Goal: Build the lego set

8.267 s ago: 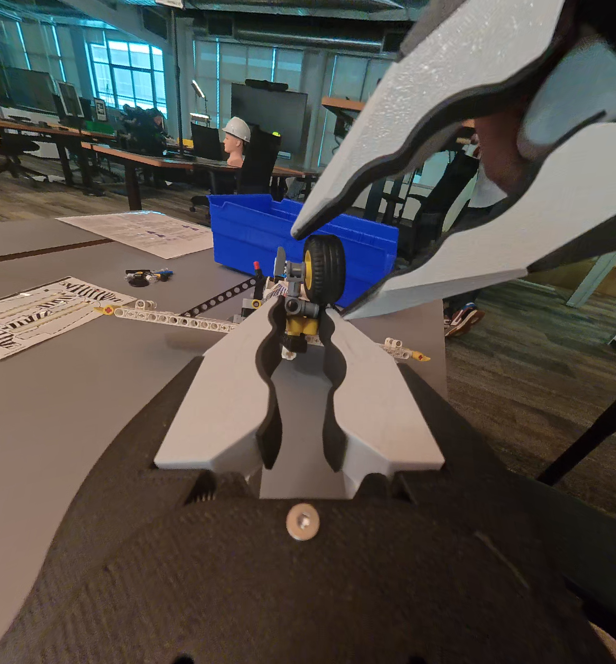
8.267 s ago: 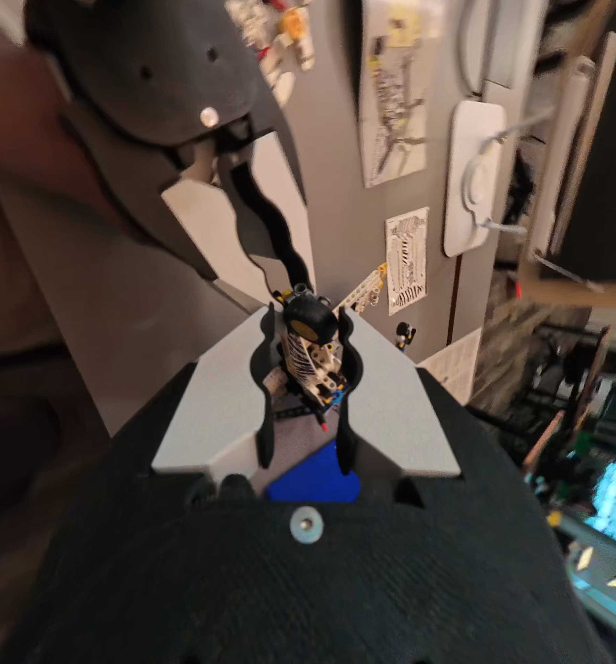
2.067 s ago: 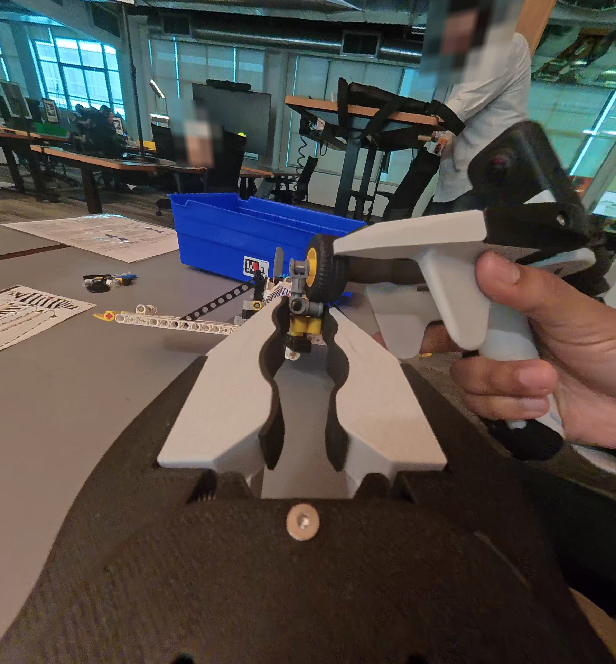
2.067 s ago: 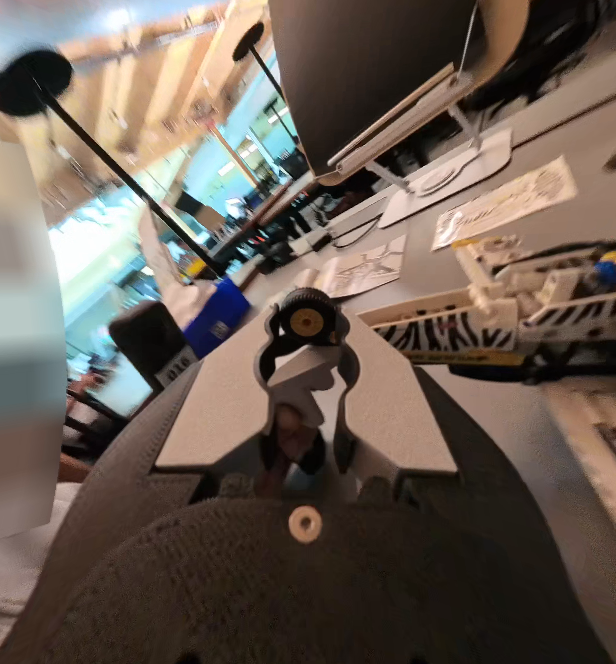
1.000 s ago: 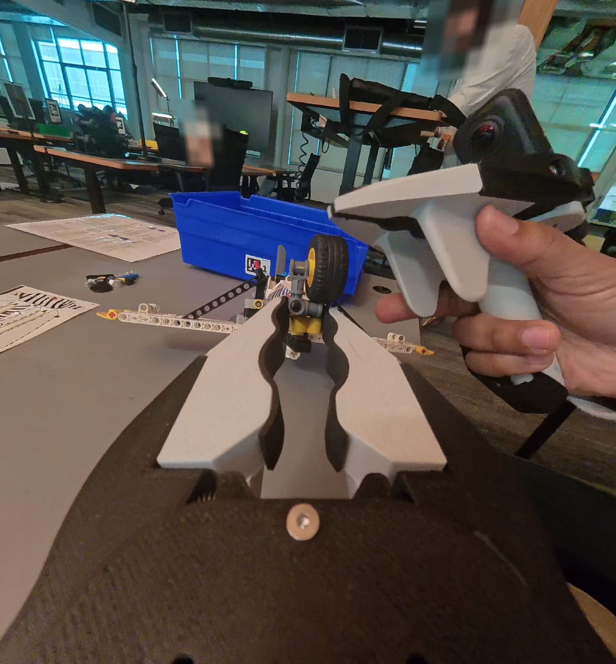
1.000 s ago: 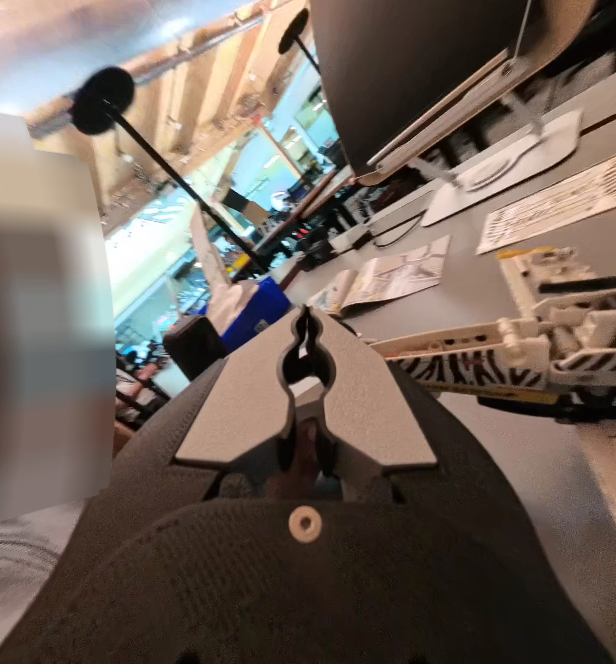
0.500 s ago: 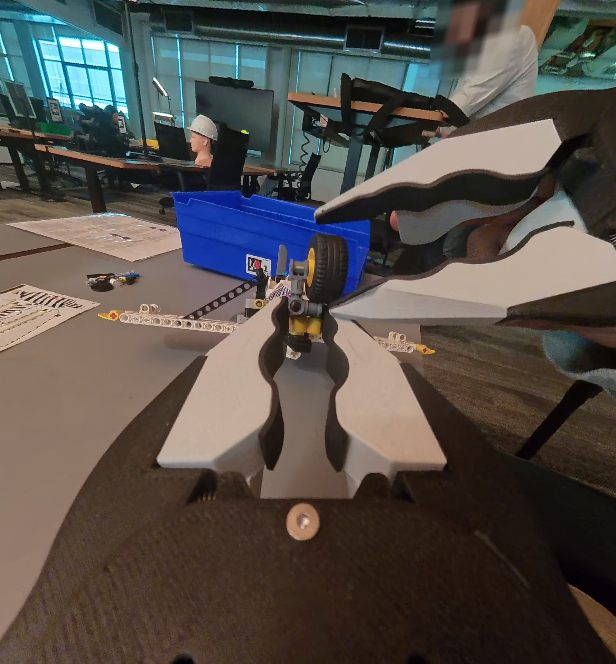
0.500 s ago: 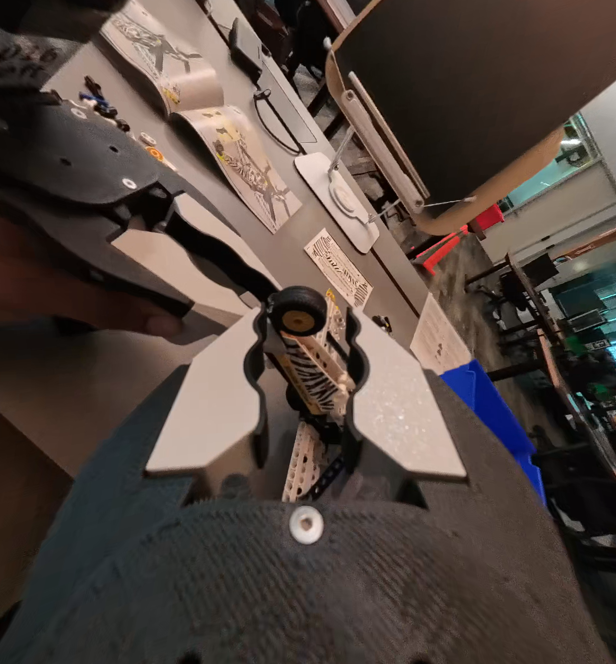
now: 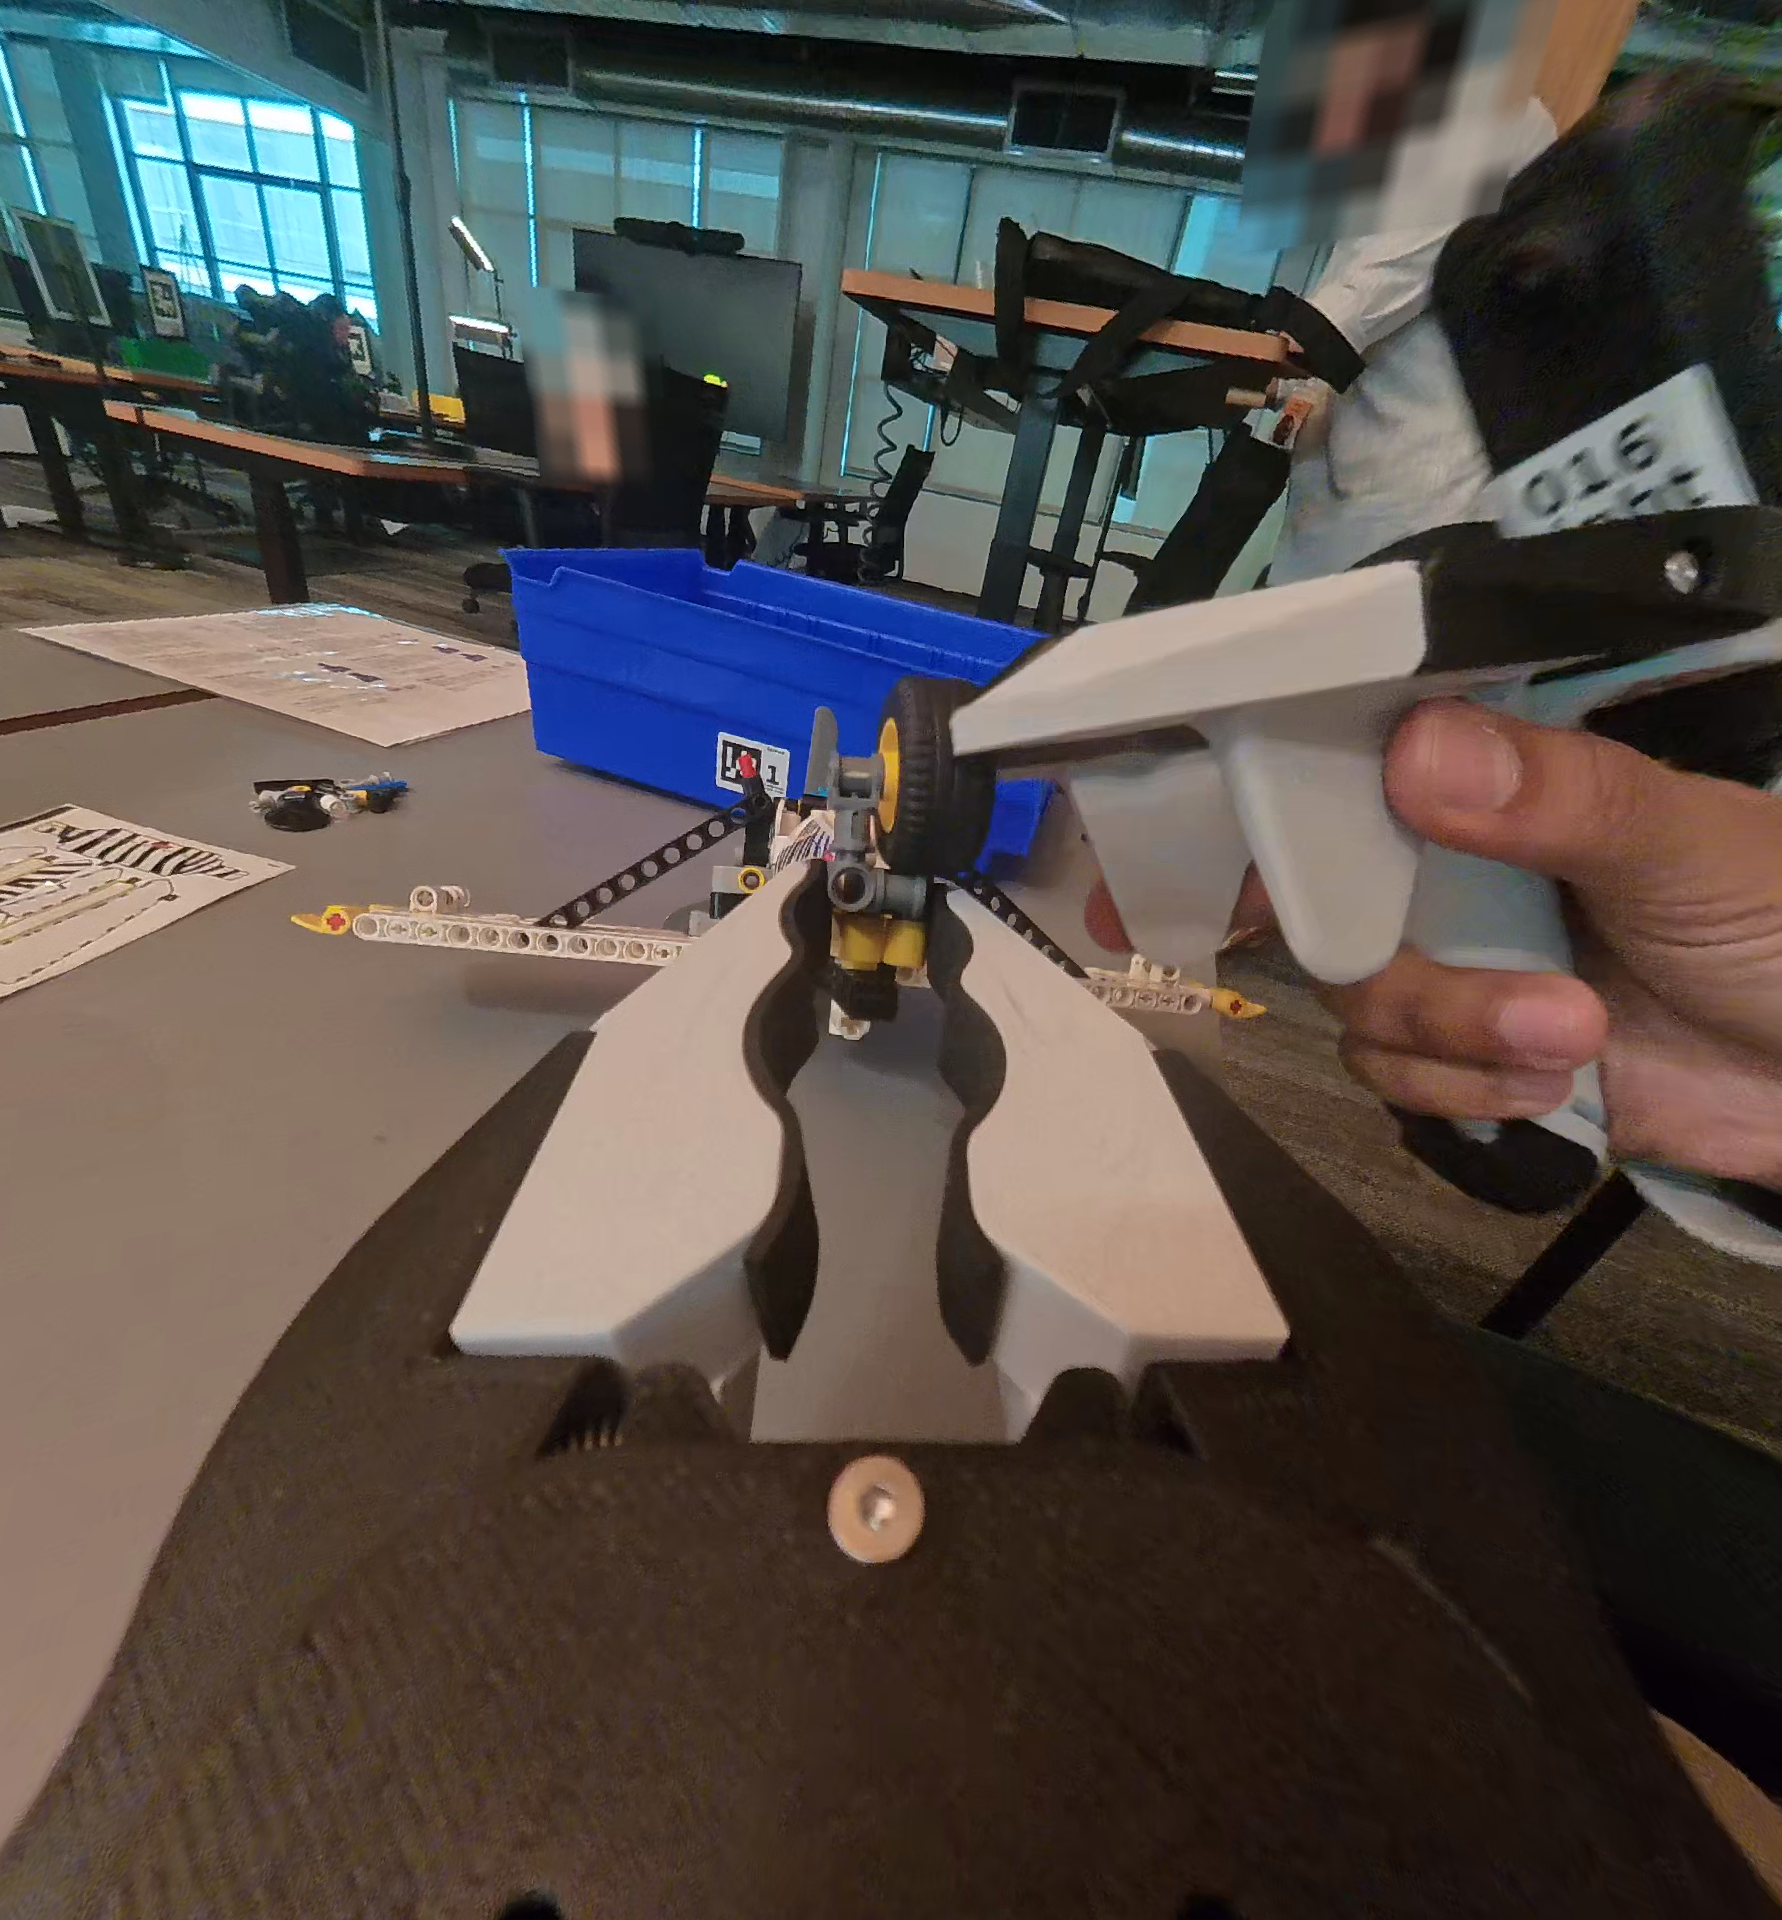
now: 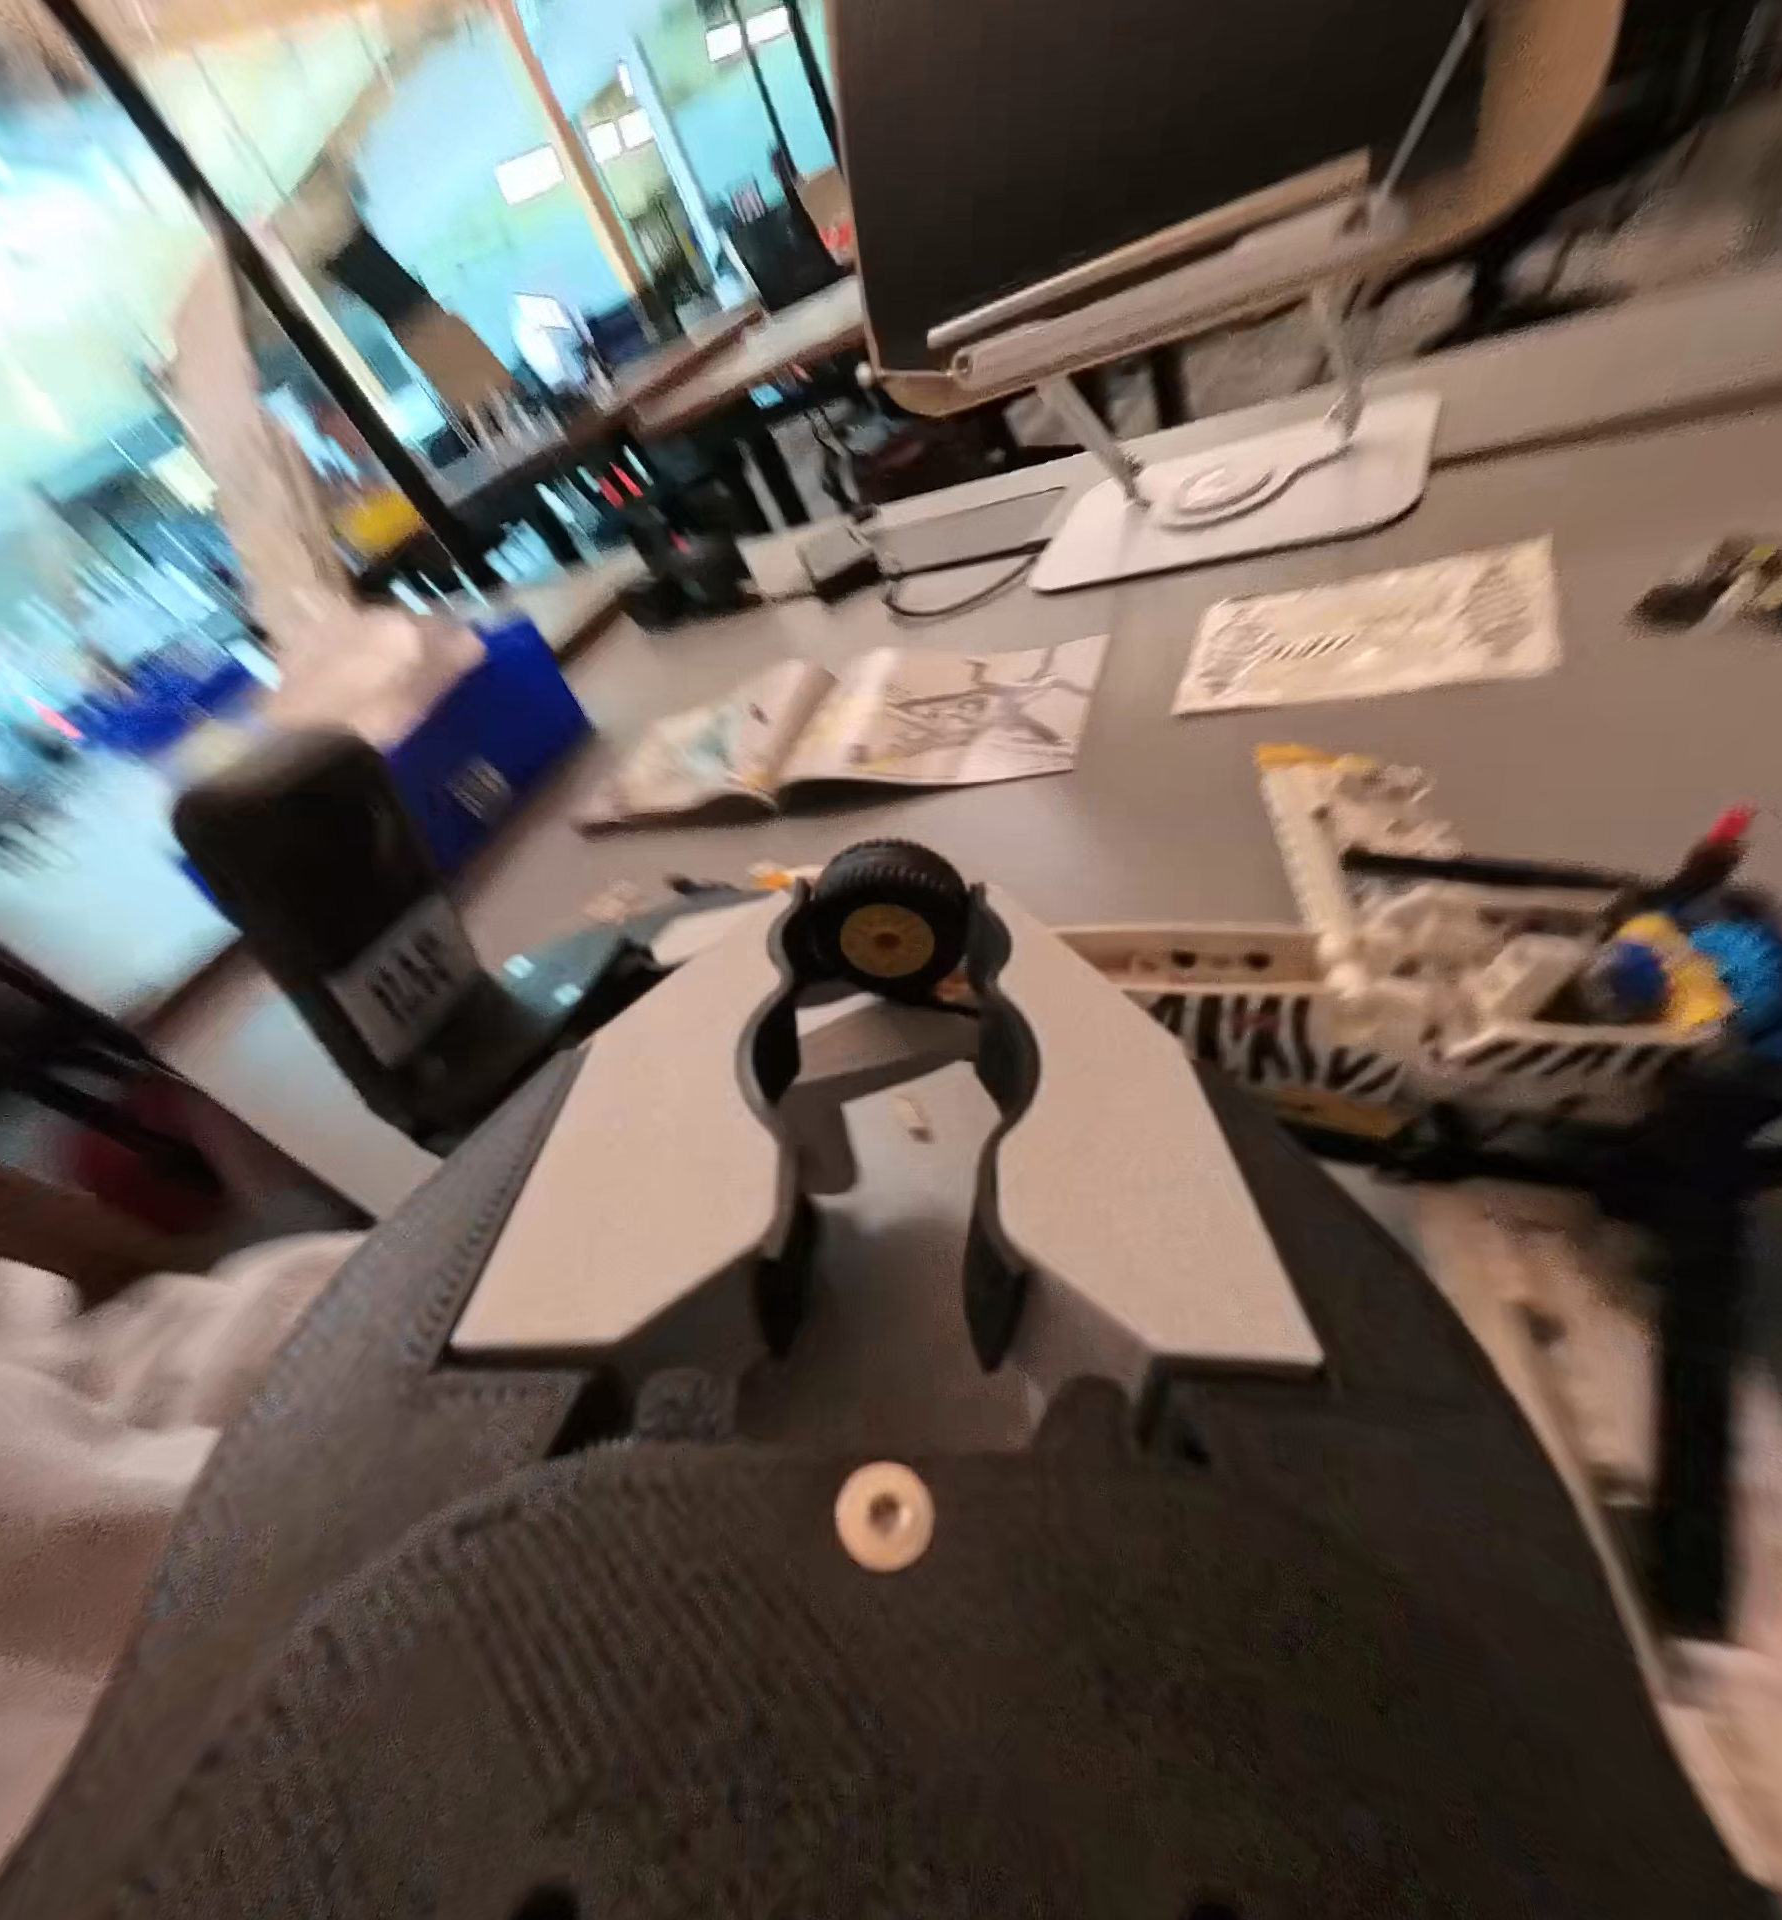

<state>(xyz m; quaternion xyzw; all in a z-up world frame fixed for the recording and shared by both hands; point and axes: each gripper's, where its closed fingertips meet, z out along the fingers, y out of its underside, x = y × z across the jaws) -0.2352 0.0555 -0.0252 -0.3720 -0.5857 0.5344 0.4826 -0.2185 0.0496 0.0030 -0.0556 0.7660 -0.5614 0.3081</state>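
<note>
Grey plastic fingers of the left gripper (image 9: 874, 935) close on the lower part of a small lego model (image 9: 866, 914), clamped on its yellow and grey pieces just above the grey table (image 9: 191, 1091). At the model's top sits a black wheel (image 9: 934, 774) with a yellow hub, and the right gripper (image 9: 970, 748), held in a hand (image 9: 1645, 956), comes in from the right with its fingertips at that wheel; in the right wrist view the wheel (image 10: 892, 925) sits between the tips of the right gripper (image 10: 887, 930), whose jaws are set close on either side of the tyre and appear clamped on it, though that picture is blurred. Just beyond the model, long white beams (image 9: 513, 935) and black beams spread out to both sides over the tabletop. Left of them lies a zebra-striped sticker sheet (image 9: 45, 904), and farther back a small heap of loose pieces (image 9: 326, 800). Behind the model stands a blue bin (image 9: 721, 665), with a printed sheet (image 9: 295, 670) to its left. Beyond the table are desks and a person in a white shirt (image 9: 1386, 416).
</note>
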